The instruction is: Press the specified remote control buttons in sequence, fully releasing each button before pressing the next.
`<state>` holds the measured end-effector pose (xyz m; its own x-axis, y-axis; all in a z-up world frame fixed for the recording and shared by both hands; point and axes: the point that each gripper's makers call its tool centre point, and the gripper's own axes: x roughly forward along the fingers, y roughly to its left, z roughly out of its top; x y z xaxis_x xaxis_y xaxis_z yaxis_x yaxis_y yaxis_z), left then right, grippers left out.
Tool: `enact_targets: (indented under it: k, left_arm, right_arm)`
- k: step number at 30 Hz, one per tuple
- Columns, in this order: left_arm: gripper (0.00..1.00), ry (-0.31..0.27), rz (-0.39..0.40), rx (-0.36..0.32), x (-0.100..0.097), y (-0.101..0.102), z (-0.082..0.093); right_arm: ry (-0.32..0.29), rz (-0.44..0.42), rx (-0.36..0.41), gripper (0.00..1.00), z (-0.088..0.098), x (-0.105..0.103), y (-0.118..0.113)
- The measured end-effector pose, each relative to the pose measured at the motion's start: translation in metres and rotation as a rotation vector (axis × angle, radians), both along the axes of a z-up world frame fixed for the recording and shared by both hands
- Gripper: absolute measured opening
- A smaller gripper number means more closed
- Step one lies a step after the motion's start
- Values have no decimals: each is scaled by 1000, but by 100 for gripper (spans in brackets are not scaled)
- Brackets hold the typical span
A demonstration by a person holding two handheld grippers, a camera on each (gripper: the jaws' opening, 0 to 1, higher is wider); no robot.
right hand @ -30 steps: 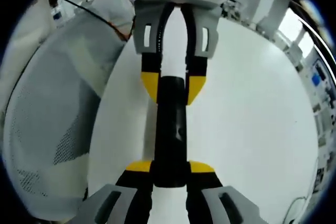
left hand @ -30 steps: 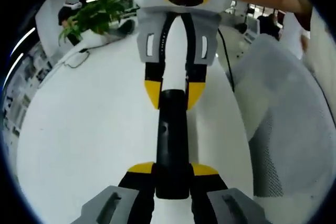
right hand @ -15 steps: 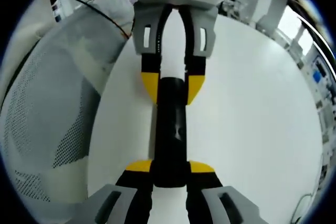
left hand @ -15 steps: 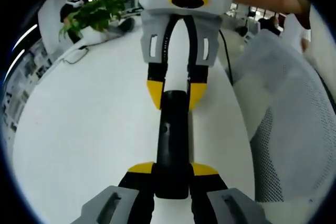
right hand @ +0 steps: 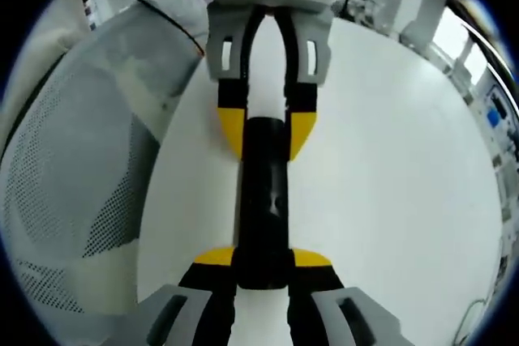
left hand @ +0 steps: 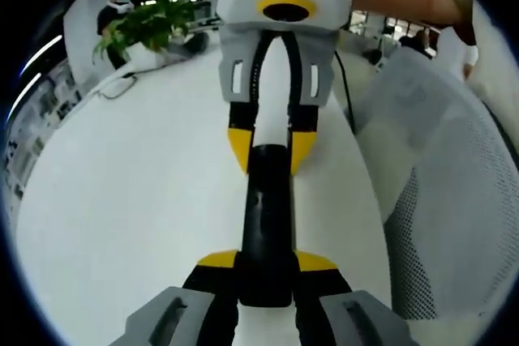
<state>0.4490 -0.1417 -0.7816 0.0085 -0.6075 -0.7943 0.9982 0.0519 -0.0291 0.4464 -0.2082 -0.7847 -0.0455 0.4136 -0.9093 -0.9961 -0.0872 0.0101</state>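
A broad white table [left hand: 130, 200] spreads under both views, with an office behind it: a green potted plant [left hand: 146, 26] at the far edge in the left gripper view, and a white mesh chair back [left hand: 454, 200] beside the table. A dark cable [left hand: 349, 95] runs along the table's edge near the chair. Over the table the two grippers face each other, each clamped on one end of the same remote control [left hand: 268, 216]. The remote is a long, slim black bar, glossy, with a small round mark about halfway along its upper face; no button labels can be read. In the left gripper view the left gripper [left hand: 266, 263] has its yellow-tipped jaws closed tight on the near end, while the right gripper [left hand: 269, 145] pinches the far end. In the right gripper view the right gripper [right hand: 263, 260] grips the near end likewise, jaws nearly together, with the left gripper [right hand: 266, 131] holding the opposite end.
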Motion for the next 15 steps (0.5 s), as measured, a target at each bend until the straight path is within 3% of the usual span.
enact_targets:
  k: [15]
  left_arm:
    - [24,-22,24,-97,-2,-2,2]
  right_arm:
    - [-7,5,-9,21,-1,0,1]
